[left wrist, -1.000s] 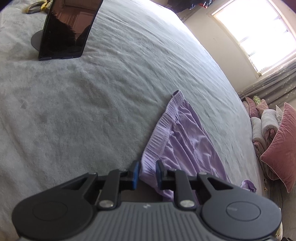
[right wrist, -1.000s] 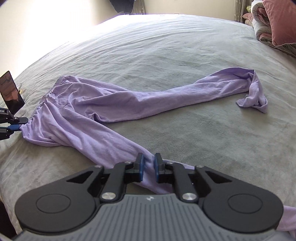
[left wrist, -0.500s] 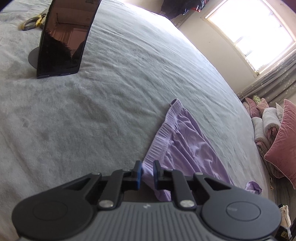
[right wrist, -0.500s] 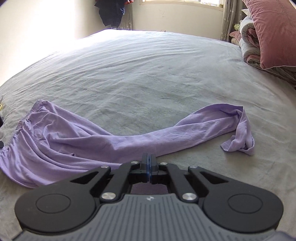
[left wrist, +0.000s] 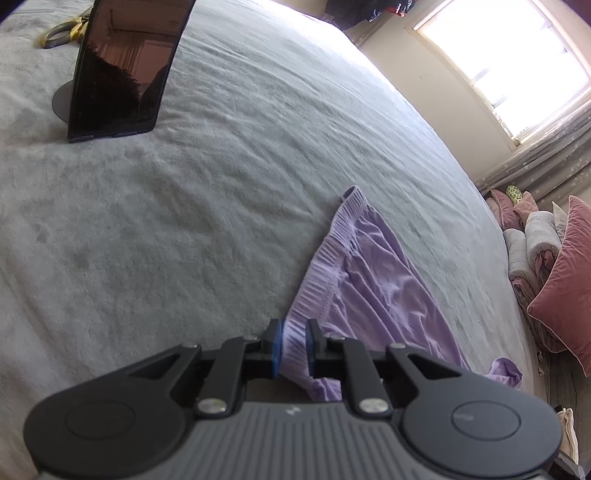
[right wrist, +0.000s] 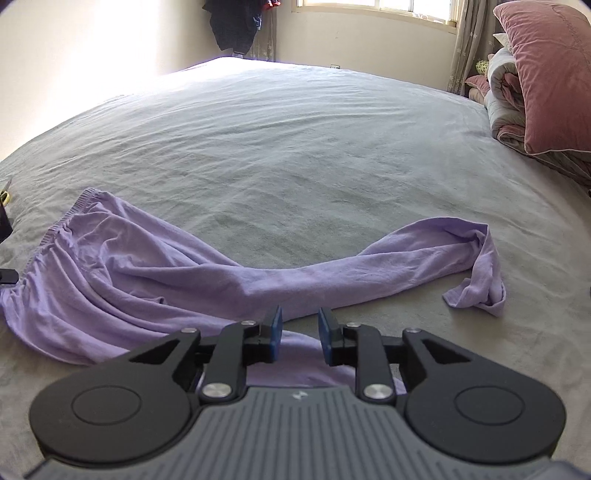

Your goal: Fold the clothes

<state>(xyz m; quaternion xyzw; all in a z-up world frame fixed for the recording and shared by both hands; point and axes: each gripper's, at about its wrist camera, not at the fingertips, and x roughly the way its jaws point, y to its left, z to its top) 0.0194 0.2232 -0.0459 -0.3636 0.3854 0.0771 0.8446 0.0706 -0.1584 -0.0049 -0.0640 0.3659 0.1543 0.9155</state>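
Note:
A pair of lilac trousers [right wrist: 155, 273] lies spread on the grey bed [right wrist: 295, 147], waistband at the left, one leg running right to a crumpled cuff [right wrist: 476, 291]. In the left wrist view my left gripper [left wrist: 294, 343] is shut on the near corner of the trousers' waistband [left wrist: 332, 251]. In the right wrist view my right gripper [right wrist: 300, 328] is open, jaws apart just above the near leg [right wrist: 306, 369], which passes under it. Nothing is between its pads.
A dark phone on a round stand [left wrist: 122, 70] stands at the far left of the bed, with scissors [left wrist: 61, 29] behind it. Pink pillows and folded quilts [right wrist: 535, 85] are stacked at the right. A window [left wrist: 498, 59] is beyond.
My right gripper was shut half a second ago and has opened, moving forward over the near leg. My left gripper has closed further onto the waistband corner.

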